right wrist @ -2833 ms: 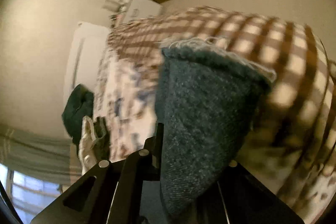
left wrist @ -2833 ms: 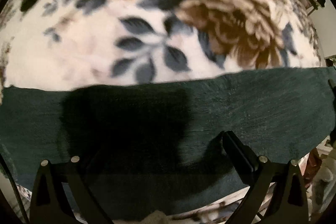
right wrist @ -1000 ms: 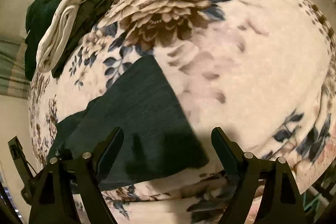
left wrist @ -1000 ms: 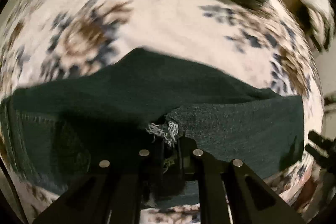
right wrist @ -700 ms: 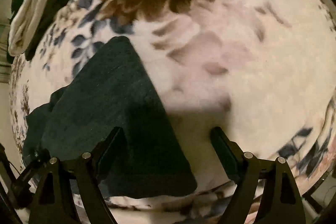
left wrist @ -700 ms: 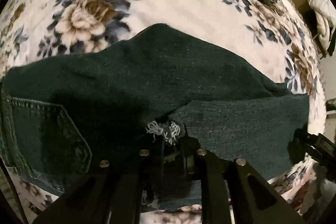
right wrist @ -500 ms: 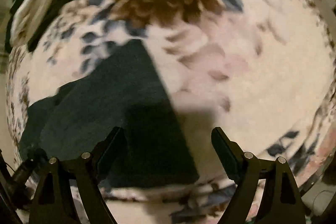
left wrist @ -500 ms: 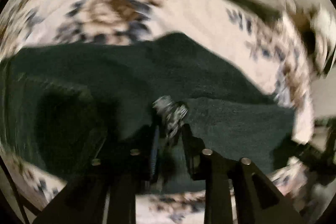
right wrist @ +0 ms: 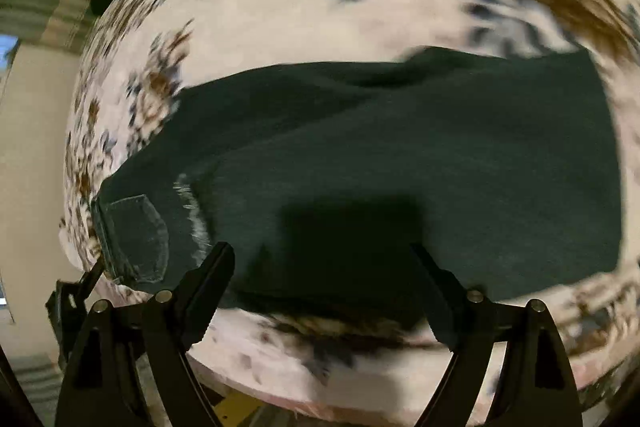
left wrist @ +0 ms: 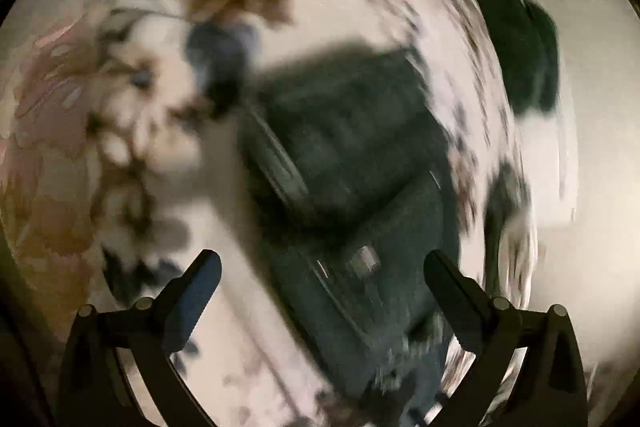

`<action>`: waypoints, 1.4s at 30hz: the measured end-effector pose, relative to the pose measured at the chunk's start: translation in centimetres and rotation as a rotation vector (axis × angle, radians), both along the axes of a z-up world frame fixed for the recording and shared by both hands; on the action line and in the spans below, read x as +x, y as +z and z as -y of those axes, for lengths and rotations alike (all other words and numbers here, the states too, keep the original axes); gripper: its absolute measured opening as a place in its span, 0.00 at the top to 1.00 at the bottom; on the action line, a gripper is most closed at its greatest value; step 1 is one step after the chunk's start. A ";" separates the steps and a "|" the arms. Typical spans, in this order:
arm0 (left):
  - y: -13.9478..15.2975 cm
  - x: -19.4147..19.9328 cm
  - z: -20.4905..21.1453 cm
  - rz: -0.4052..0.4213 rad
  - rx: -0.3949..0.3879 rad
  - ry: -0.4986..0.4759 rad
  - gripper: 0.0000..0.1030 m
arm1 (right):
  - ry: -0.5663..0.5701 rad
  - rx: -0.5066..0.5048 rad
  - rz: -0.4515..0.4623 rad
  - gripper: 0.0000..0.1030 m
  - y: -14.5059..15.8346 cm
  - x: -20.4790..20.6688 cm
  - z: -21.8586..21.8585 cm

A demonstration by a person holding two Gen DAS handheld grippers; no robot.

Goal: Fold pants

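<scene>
- Left wrist view: heavily blurred. The left gripper [left wrist: 320,267] has its jaws spread wide apart, released, with nothing between them.
- The pants [left wrist: 352,163], dark green denim, run from the centre of the frame down to the lower middle, lying on the flowered blanket [left wrist: 120,115] of the bed. Seams show as pale lines; finer detail cannot be made out.
- A dark pile of clothes [left wrist: 516,39] sits at the upper right of that frame, near the edge of the blanket. Its make-up cannot be told.
- Right wrist view: the right gripper [right wrist: 320,259] also has its jaws wide apart, released, holding nothing. Both fingertips appear over the near edge of the pants [right wrist: 400,155].
- The pants stretch across the middle of this frame from left to right, folded over on themselves and lying flat on the blanket [right wrist: 300,35].
- A back pocket [right wrist: 140,239] shows at the lower left end; a frayed pale hem [right wrist: 192,215] lies just beside it.
- A dark shadow falls on the cloth between the fingers.
</scene>
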State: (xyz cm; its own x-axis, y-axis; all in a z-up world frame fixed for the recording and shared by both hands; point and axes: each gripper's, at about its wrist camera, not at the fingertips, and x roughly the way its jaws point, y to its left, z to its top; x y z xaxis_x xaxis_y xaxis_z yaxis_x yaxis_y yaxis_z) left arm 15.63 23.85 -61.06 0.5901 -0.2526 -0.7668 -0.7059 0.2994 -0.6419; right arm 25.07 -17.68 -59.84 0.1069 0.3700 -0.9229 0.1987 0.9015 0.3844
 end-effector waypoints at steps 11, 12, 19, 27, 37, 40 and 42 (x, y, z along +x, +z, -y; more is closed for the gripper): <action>-2.2 4.2 -2.4 0.019 0.063 0.075 0.33 | 0.123 -0.034 -0.016 0.14 -2.4 3.4 -5.8; -2.9 4.0 -2.9 0.042 0.034 0.085 0.31 | 0.119 -0.031 -0.018 0.14 -2.4 3.4 -5.7; -1.8 5.1 -3.1 0.117 0.065 0.060 0.69 | 0.111 -0.007 -0.022 0.14 -2.4 3.3 -5.2; 10.8 5.5 3.5 0.221 0.415 -0.158 0.75 | 0.032 0.075 -0.016 0.14 -2.2 2.4 -2.1; 15.9 8.9 23.4 0.238 0.516 -0.593 0.76 | -0.131 0.085 -0.012 0.14 -0.7 -0.7 9.1; 13.3 10.2 30.0 0.172 0.525 -0.717 0.76 | -0.183 0.044 -0.010 0.14 -0.6 -1.7 13.8; 10.8 10.8 33.4 0.117 0.523 -0.779 0.76 | -0.213 0.033 -0.008 0.14 -0.7 -2.4 16.4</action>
